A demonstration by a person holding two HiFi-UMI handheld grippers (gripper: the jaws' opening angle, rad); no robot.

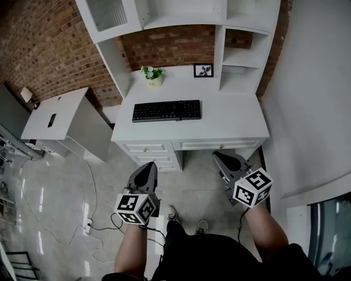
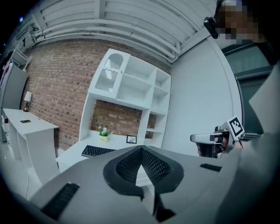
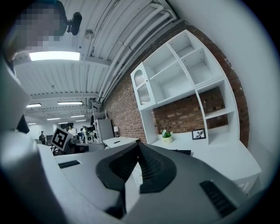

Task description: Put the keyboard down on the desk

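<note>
A black keyboard [image 1: 166,110] lies flat on the white desk [image 1: 233,116], left of centre, with nothing touching it. It also shows far off in the left gripper view as the keyboard [image 2: 97,151] and in the right gripper view as the keyboard [image 3: 183,152]. My left gripper [image 1: 148,166] hangs over the floor in front of the desk drawers, jaws together and empty. My right gripper [image 1: 218,156] is held level with it, also well short of the desk, shut on nothing. Each gripper view shows its own jaws closed: left gripper [image 2: 142,149], right gripper [image 3: 138,144].
A small potted plant [image 1: 152,75] and a picture frame [image 1: 203,70] stand at the back of the desk under white shelves [image 1: 181,16]. A white side table [image 1: 55,114] stands to the left. A power strip and cables [image 1: 89,223] lie on the floor. A white wall runs along the right.
</note>
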